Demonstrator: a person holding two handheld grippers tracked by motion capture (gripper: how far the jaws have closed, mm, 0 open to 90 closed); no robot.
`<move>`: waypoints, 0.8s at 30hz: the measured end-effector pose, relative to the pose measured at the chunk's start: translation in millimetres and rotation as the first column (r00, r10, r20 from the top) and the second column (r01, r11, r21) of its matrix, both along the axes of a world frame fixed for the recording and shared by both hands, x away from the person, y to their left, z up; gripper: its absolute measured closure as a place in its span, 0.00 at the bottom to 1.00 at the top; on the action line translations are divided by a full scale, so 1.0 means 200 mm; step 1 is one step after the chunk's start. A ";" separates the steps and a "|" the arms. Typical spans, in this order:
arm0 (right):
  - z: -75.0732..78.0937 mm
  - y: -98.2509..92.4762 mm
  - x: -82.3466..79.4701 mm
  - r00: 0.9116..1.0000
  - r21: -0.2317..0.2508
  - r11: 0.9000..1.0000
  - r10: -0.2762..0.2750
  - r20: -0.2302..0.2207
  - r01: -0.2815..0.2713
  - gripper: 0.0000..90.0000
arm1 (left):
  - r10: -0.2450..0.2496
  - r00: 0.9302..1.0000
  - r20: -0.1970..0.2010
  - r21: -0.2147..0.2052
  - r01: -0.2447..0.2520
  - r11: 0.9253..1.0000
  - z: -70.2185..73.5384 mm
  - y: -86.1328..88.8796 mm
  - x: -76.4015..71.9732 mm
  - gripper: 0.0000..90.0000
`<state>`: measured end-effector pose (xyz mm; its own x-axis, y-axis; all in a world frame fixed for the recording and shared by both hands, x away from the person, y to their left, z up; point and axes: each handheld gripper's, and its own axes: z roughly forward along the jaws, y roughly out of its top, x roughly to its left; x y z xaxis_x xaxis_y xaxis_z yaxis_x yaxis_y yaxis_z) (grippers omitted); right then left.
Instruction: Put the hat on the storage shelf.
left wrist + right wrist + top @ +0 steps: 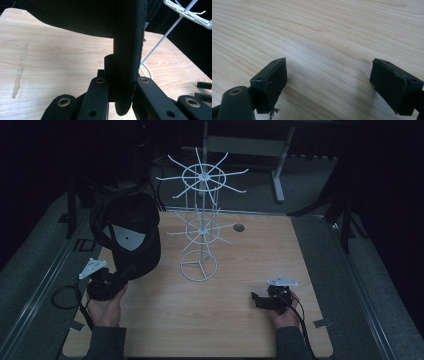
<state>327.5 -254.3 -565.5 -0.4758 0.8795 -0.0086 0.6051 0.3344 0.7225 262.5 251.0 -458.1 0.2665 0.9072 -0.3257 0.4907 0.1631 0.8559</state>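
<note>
One black cap point(131, 235) between left jaws

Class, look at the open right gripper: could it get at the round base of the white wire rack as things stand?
Probably yes. The right gripper is open over bare wooden table, with nothing between it and the white wire rack; the black cap sits at the rack's other side.

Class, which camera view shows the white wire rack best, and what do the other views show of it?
The high view: the whole wire rack stands on the table, both spoked tiers and ring base visible. The left gripper view catches one tier's edge, a slanting rod and part of the base beside the black cap. The right gripper view offers bare tabletop.
</note>
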 end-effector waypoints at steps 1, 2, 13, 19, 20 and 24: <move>0.00 0.00 0.00 1.000 0.000 1.000 0.000 0.000 0.000 0.15 | 0.001 1.000 0.003 0.001 -0.001 1.000 0.00 0.00 0.00 0.96; 0.00 0.00 0.00 1.000 0.000 1.000 0.000 0.000 0.000 0.16 | 0.002 1.000 0.006 0.005 -0.002 1.000 0.01 0.00 0.00 0.96; 0.00 0.00 0.00 1.000 0.000 1.000 0.001 0.000 -0.001 0.16 | 0.002 1.000 0.024 0.031 -0.003 1.000 0.06 0.00 0.00 0.96; 0.00 0.00 0.00 1.000 0.000 1.000 0.000 0.001 0.000 0.16 | 0.005 0.999 0.038 0.036 -0.007 0.999 0.09 0.00 -0.01 0.96; 0.00 0.00 0.00 1.000 0.000 1.000 0.000 0.000 0.000 0.15 | 0.007 0.999 0.043 0.036 -0.009 0.999 0.10 0.00 -0.01 0.96; 0.00 0.00 0.00 1.000 0.000 1.000 0.000 0.000 0.000 0.15 | 0.007 0.999 0.051 0.045 -0.009 0.999 0.12 -0.01 -0.01 0.96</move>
<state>327.5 -254.3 -565.5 -0.4761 0.8794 -0.0084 0.6053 0.3346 0.7222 260.9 249.9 -433.9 0.2746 0.9228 -0.2702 0.4451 0.1271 0.8864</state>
